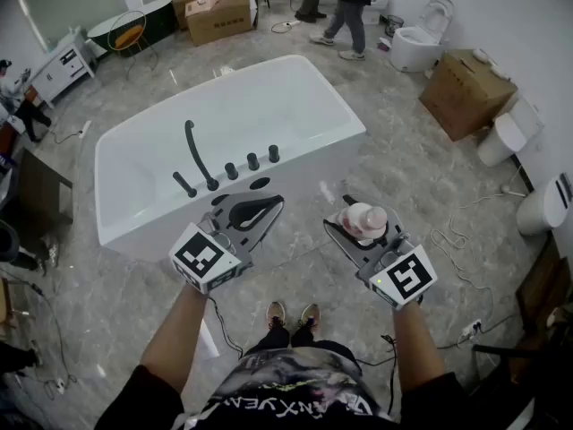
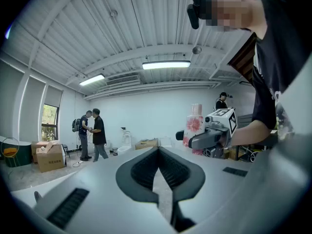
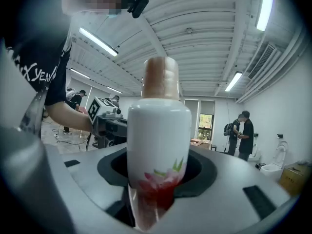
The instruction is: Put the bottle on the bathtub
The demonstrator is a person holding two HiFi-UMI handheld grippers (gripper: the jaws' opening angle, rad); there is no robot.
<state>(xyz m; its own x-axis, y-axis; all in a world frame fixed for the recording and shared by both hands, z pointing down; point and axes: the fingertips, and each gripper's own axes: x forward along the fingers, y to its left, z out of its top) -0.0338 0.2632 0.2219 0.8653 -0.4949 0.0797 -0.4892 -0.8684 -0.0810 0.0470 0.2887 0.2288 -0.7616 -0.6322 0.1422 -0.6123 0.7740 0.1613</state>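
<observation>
Right now the bottle (image 1: 363, 219) stands upright in your right fingers (image 1: 345, 240), cap up. Its long axis runs vertically and crosses the fingers, which reach out roughly level. It hangs over the floor (image 1: 300, 271), short of the bathtub (image 1: 313, 146). The tub lies ahead of the bottle and to its left, and the closest landing place looks to be the near rim, toward its right-hand corner.

From the right gripper view, those fingers stand fairly wide apart, only because the bottle's white body (image 3: 158, 140) fills the gap between them. They press on its lower part, around the flower print, so the grip looks firm.

Your left fingers (image 1: 242, 211) sit nearer the tub, just at the near rim below the tap (image 1: 197, 155) and the row of knobs (image 1: 252, 161). They are closed together and hold nothing, as the left gripper view shows.

The carrying hand is the farther one, so I judge you will need to carry the bottle forward and leftward, keeping it upright and clear of the knobs.
</observation>
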